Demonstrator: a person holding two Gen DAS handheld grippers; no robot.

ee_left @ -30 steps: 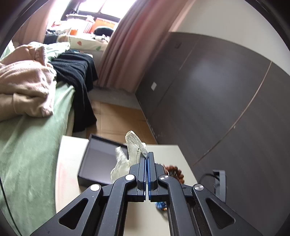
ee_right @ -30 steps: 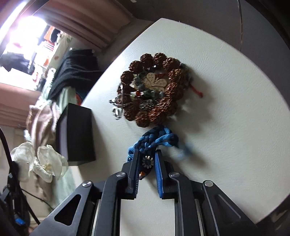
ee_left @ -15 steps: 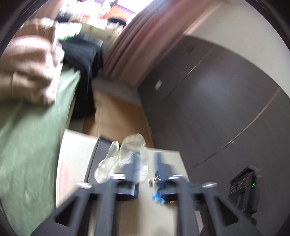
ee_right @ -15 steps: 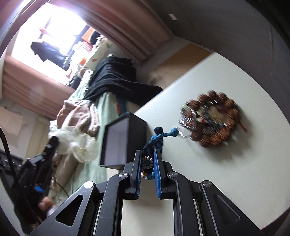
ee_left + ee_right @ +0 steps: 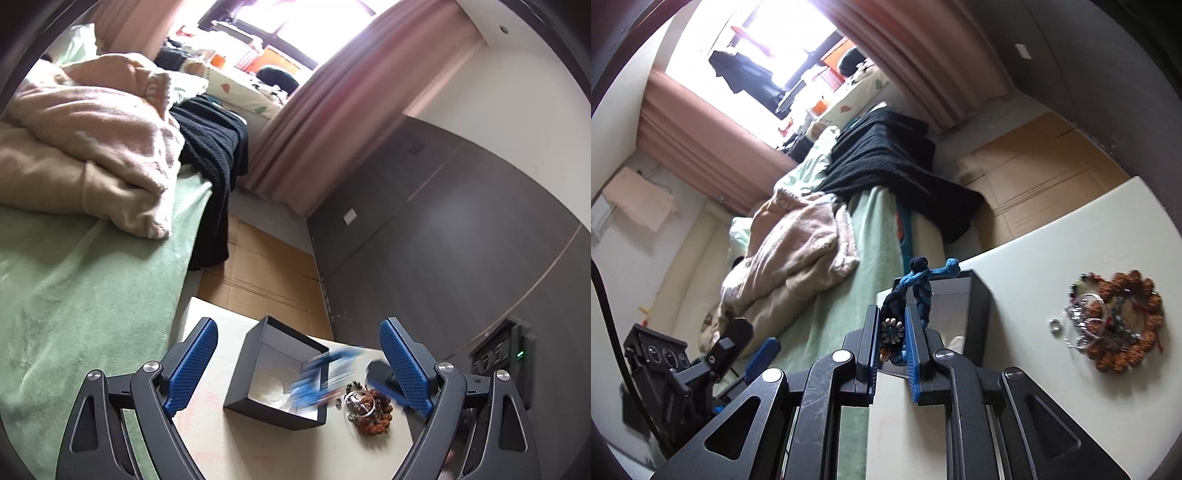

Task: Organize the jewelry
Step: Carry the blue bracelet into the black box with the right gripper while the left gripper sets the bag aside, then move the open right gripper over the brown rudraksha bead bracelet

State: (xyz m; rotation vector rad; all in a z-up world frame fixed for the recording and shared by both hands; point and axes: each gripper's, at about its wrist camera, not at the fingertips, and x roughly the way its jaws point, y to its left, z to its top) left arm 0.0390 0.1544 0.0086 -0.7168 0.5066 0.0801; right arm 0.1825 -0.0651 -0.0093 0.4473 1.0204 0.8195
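Your black box (image 5: 277, 376) stands open on the white table (image 5: 229, 435), and something pale and translucent already lies inside it; what it is, you cannot tell. The pile of brown beads and rings (image 5: 1115, 321) at 3 o'clock of the box is not yet sorted. Your right gripper (image 5: 892, 332) pinches the blue braided bracelet (image 5: 919, 280) just over the box; in the left view it is only a blur. Your left gripper (image 5: 295, 365) is spread wide and holds nothing.
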